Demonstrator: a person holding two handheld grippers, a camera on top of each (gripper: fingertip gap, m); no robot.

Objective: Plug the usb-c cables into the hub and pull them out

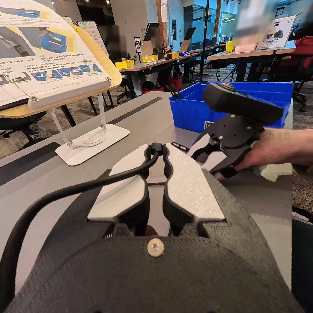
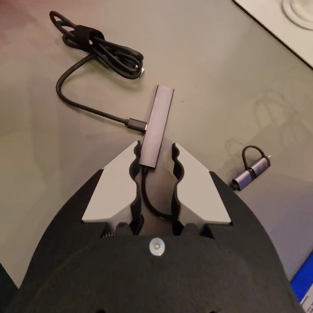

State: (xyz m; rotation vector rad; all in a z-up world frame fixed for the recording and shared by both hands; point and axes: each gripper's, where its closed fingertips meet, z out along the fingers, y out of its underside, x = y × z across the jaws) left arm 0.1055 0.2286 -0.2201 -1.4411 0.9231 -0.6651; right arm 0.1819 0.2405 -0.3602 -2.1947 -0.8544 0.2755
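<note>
— Status on the left?

— From my seat, the left gripper [image 1: 156, 148] is clenched on a black plug [image 1: 156, 146], pinched right at the fingertips and held above the tabletop [image 1: 152, 115]. Its cable [image 1: 94, 182] trails back over the left finger and off the lower left.

— And the right?

— The right gripper [image 2: 156, 144] is released, jaws standing apart. A hand [image 1: 271, 152] holds it low over the tabletop.

— Where is the hub?

— The hub [image 2: 158, 118] lies flat on the tabletop, well in from any edge I can see. Its near end sits between the right fingers, close against the left one; I cannot tell if they touch. Its own short lead [image 2: 149, 199] curls back between the fingers.

— Anything in it?

— A second plug [image 2: 136, 124] meets the hub's left side, metal tip against it. I cannot tell how deep it sits. That cable runs to a strapped bundle [image 2: 101, 49] farther out.

— What else?

— A grey adapter [image 2: 250, 171] lies right of the hub, apart from it. A blue bin [image 1: 191, 110] sits at the tabletop's far right edge, a white stand [image 1: 94, 144] toward the far left.
</note>
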